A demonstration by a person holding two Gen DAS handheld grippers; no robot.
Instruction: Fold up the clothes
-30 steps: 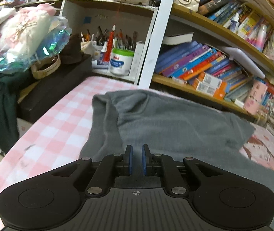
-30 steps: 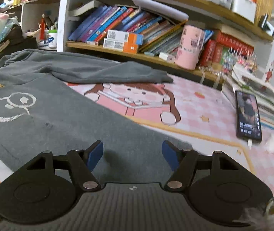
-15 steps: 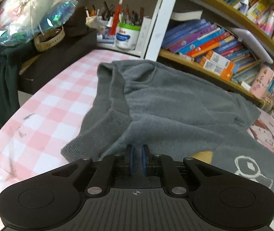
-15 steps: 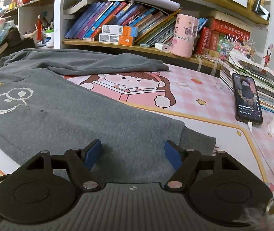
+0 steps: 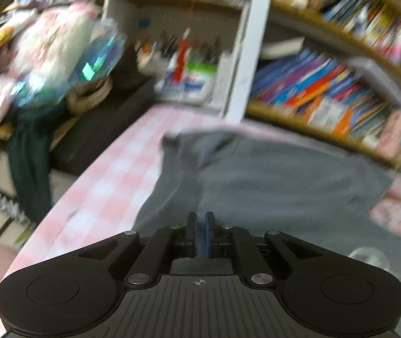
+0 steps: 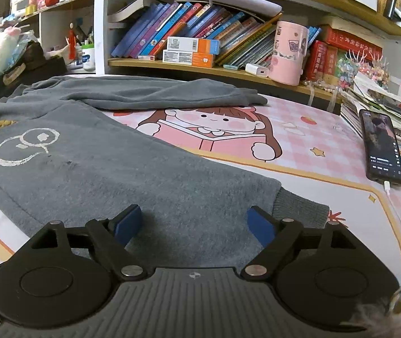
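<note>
A grey sweatshirt (image 6: 144, 169) with a white outline print (image 6: 26, 146) lies spread on the pink desk mat (image 6: 299, 152). One sleeve (image 6: 149, 93) is folded across its far side. My right gripper (image 6: 195, 222) is open and low over the near sleeve, next to its ribbed cuff (image 6: 299, 208). In the blurred left wrist view my left gripper (image 5: 200, 232) has its blue pads together, with the sweatshirt (image 5: 271, 186) right under them. I cannot tell whether cloth is pinched between them.
A phone (image 6: 380, 146) on a cable lies at the mat's right side beside stacked papers (image 6: 392, 107). Bookshelves (image 6: 200, 33) and a pink cup (image 6: 287, 53) stand behind. A black box (image 5: 96, 135) with plush toys (image 5: 48, 50) is at the left, past the checked cloth (image 5: 110, 186).
The left gripper has swung, so its view is blurred and the sweatshirt's left cuff has gone out of sight. The right gripper has drawn back along the near sleeve until its cuff shows.
</note>
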